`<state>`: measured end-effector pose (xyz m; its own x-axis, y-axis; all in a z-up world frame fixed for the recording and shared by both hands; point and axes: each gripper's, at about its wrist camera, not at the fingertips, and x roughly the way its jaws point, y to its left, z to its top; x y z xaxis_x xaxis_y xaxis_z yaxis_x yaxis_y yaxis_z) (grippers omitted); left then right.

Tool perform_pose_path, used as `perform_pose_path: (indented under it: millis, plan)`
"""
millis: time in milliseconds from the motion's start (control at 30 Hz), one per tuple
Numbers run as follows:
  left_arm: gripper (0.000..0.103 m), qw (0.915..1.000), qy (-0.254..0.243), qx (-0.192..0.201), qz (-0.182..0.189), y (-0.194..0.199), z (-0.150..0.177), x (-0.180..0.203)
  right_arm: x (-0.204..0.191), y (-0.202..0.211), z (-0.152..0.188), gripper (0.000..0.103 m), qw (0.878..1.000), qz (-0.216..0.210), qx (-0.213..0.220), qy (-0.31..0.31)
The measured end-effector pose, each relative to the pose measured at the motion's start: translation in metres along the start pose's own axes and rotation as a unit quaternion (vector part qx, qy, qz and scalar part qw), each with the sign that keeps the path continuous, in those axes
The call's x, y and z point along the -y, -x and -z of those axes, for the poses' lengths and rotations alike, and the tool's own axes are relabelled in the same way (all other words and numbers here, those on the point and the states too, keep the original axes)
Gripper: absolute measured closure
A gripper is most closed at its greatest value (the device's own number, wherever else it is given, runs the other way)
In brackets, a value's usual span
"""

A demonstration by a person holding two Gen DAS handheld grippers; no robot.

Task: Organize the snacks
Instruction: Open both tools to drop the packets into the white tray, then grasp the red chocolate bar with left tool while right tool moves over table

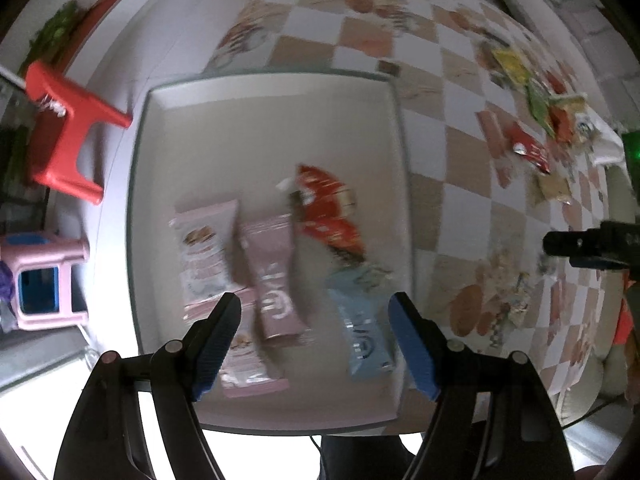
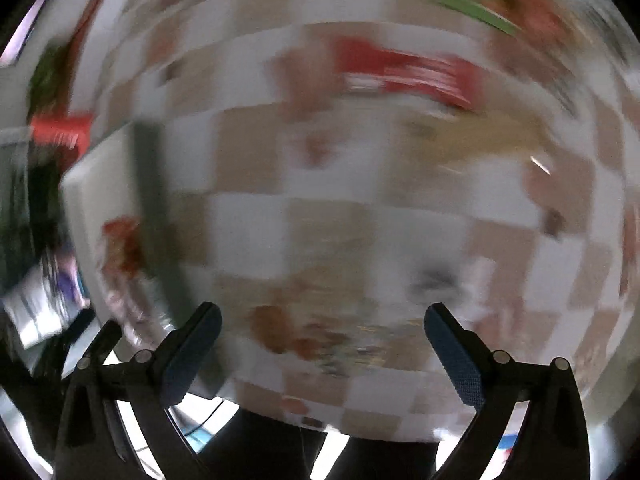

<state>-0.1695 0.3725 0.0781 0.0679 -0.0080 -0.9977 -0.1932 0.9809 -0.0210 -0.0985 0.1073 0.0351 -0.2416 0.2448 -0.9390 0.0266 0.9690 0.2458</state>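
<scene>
**Both claws wide and empty, tray half filled**

My left claw (image 1: 314, 312) hangs over the white tray (image 1: 276, 92) with its jaws spread wide and nothing between them. My right claw (image 2: 322, 334) is just as wide apart and equally bare, poised over the checkered tablecloth (image 2: 248, 224); its view is smeared with blur, so I read little there beyond colours.

The snacks sit in two groups. In the tray lie a pale pink packet (image 1: 204, 248), a darker pink bar (image 1: 272, 276), a red wrapper (image 1: 328, 208) and a light blue packet (image 1: 362, 328), laid roughly side by side along the near half. I judge they sit that way to leave the far half of the tray free for more. The rest wait on the cloth well to the right of the tray: a red packet (image 1: 530, 150) and a loose pile of yellow, green and orange packets (image 1: 536, 92) beyond it.

In the right wrist view a red blur (image 2: 408, 70) lies ahead of my fingers, probably that same red packet, though I cannot be sure. It seems the natural next pick, with the jaws already wide enough for a flat wrapper. The tray edge (image 2: 104, 152) shows at far left.
</scene>
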Motion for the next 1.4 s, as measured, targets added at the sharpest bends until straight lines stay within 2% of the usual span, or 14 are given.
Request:
perform_pose_path:
  millis: [133,300,533,867,933,967,1000,1133,1300,1400]
  plan:
    - [0.022,0.9997,-0.023,-0.004,0.006,0.0,-0.004,0.023,0.067,-0.001,0.007,0.001,0.995,-0.006,0.007,-0.097]
    - [0.022,0.9981,-0.06,-0.014,0.008,-0.004,-0.009,0.058,0.108,-0.008,0.016,0.001,0.991,-0.008,0.003,-0.137]
    - [0.022,0.9956,-0.09,-0.022,0.014,-0.005,-0.007,0.086,0.12,-0.007,0.003,0.001,0.989,-0.015,0.017,-0.146]
    - [0.022,0.9942,-0.1,-0.041,-0.004,-0.007,0.006,0.084,0.139,0.005,-0.059,0.001,0.968,-0.024,0.084,-0.237]
    - [0.022,0.9937,-0.102,-0.044,-0.011,-0.006,0.007,0.084,0.141,0.001,-0.072,0.0,0.969,-0.011,0.082,-0.234]
    - [0.022,0.9935,-0.104,-0.044,-0.013,-0.006,0.007,0.084,0.137,0.0,-0.075,0.0,0.972,0.023,0.085,-0.217]
    - [0.022,0.9933,-0.105,-0.045,-0.014,-0.006,0.007,0.085,0.132,-0.002,-0.075,0.0,0.975,0.037,0.087,-0.201]
    - [0.022,0.9928,-0.109,-0.048,-0.01,-0.01,0.0,0.095,0.133,-0.011,-0.057,0.0,0.982,0.087,0.067,-0.155]
    - [0.022,0.9902,-0.134,-0.04,-0.004,-0.013,-0.015,0.124,0.183,-0.012,-0.013,0.0,0.981,0.072,0.06,-0.168]
    - [0.022,0.9858,-0.166,-0.025,-0.009,-0.013,-0.026,0.15,0.204,-0.017,0.012,0.0,0.985,0.075,0.045,-0.148]
